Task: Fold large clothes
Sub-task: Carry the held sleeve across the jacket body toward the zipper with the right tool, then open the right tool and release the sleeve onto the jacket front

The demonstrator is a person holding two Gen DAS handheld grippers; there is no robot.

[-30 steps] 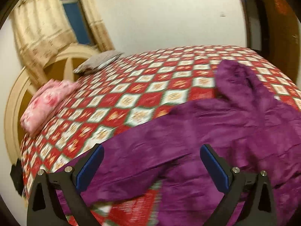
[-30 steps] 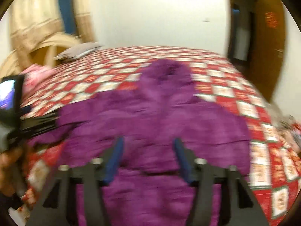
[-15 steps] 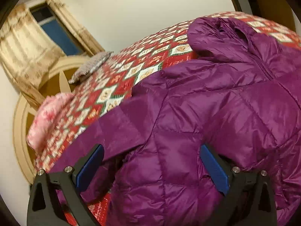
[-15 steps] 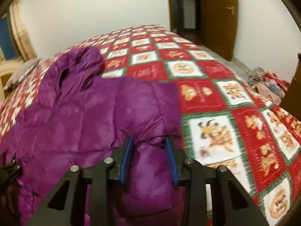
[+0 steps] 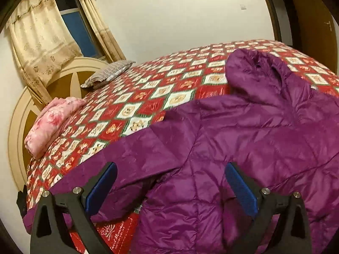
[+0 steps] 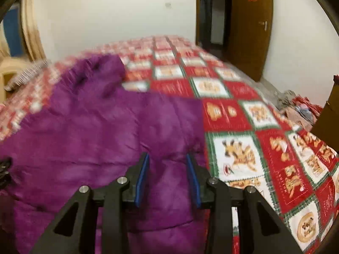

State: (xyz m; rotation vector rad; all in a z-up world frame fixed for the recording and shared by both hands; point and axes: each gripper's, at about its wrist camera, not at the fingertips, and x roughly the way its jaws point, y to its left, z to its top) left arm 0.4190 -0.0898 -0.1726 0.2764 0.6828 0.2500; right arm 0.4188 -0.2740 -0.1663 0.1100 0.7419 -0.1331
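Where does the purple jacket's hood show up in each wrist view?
Left wrist view: the hood lies upper right, on the far side of the purple jacket.
Right wrist view: the hood sits upper left, blurred.
Shared landmark: the grey striped pillow, upper left in the left view, at the left edge in the right view.

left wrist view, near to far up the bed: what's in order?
left tongs → purple down jacket → pink folded blanket → striped pillow → headboard → curtained window
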